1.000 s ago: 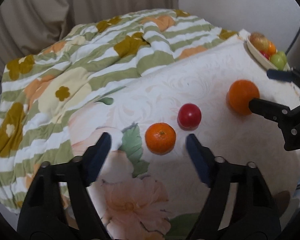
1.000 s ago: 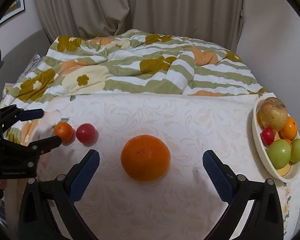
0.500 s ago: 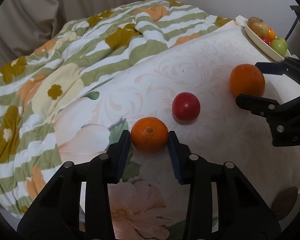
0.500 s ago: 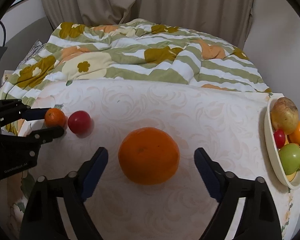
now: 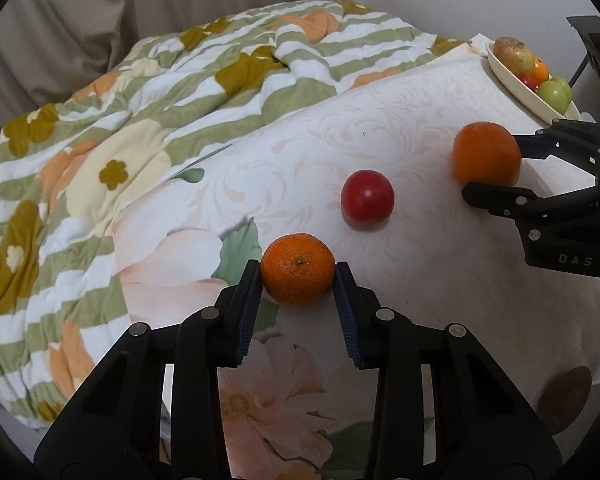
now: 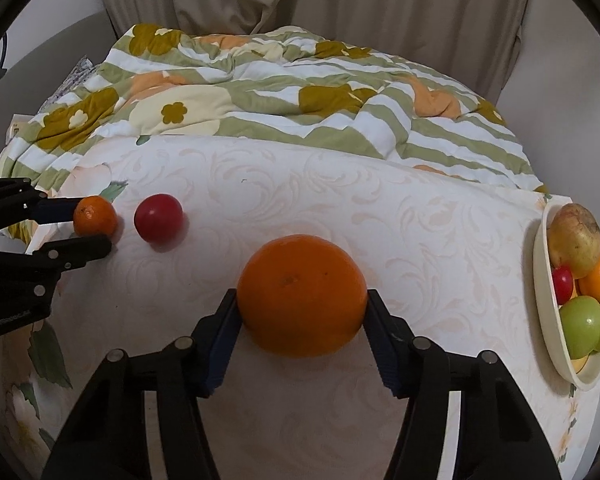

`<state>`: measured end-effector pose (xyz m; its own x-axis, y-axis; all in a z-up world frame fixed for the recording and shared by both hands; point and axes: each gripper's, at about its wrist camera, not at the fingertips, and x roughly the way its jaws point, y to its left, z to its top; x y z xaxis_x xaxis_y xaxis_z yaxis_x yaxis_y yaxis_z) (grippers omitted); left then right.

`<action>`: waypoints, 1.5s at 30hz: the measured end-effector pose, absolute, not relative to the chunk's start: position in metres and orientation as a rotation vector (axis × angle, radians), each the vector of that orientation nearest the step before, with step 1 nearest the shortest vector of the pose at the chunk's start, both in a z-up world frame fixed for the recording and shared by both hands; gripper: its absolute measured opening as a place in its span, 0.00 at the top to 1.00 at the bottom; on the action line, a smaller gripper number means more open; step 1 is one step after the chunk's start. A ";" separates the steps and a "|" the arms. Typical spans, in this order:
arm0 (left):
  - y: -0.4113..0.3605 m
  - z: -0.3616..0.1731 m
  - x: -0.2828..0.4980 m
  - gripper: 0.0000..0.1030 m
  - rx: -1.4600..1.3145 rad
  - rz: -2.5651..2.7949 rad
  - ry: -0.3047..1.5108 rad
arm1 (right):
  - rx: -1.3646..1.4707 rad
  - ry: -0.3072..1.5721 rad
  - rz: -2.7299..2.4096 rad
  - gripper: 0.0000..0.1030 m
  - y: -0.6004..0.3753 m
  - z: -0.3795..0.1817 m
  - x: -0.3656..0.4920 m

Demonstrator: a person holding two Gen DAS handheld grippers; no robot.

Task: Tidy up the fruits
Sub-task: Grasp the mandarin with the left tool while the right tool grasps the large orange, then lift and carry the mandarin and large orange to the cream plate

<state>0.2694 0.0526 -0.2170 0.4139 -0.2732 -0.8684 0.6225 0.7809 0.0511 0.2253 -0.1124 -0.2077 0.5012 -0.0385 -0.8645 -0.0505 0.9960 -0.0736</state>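
Fruits: small mandarin [image 5: 298,269] and large orange [image 6: 302,295] resting on the patterned bench [image 6: 420,224] | left tongs [image 5: 297,280] pinching the mandarin at its widest girth | right tongs [image 6: 302,312], just closing, pads against the orange's sides | handling: round, firm, smooth-skinned, likely to roll; hold across the middle, moderate squeeze | bowl [image 6: 548,320] at the right edge, likely destination.

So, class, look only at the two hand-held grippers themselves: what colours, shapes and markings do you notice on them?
Both are matte black plastic. The left gripper has two angular, branching fingers studded with round silver rivets, ending in flat, ribbed dark blue pads. The right gripper is built the same way; seen side-on from the left wrist view, its body carries pale raised lettering. No cables or sleeves are visible.
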 end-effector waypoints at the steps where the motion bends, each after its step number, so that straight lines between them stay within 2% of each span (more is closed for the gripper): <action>1: 0.054 -0.215 0.268 0.58 0.396 -0.577 0.993 | -0.095 1.045 0.007 0.46 -0.112 -0.207 0.225; 12: 0.067 -0.185 0.252 0.58 0.355 -0.541 0.953 | -0.092 1.001 0.037 0.46 -0.102 -0.179 0.207; 27: 0.063 -0.117 0.219 0.58 0.280 -0.559 0.857 | -0.024 0.914 0.009 0.46 -0.096 -0.109 0.170; 36: 0.029 -0.083 0.201 0.58 0.253 -0.585 0.809 | 0.032 0.870 -0.043 0.46 -0.131 -0.069 0.143; 45: -0.034 -0.057 0.184 0.58 0.206 -0.533 0.782 | 0.043 0.841 -0.045 0.46 -0.209 -0.052 0.121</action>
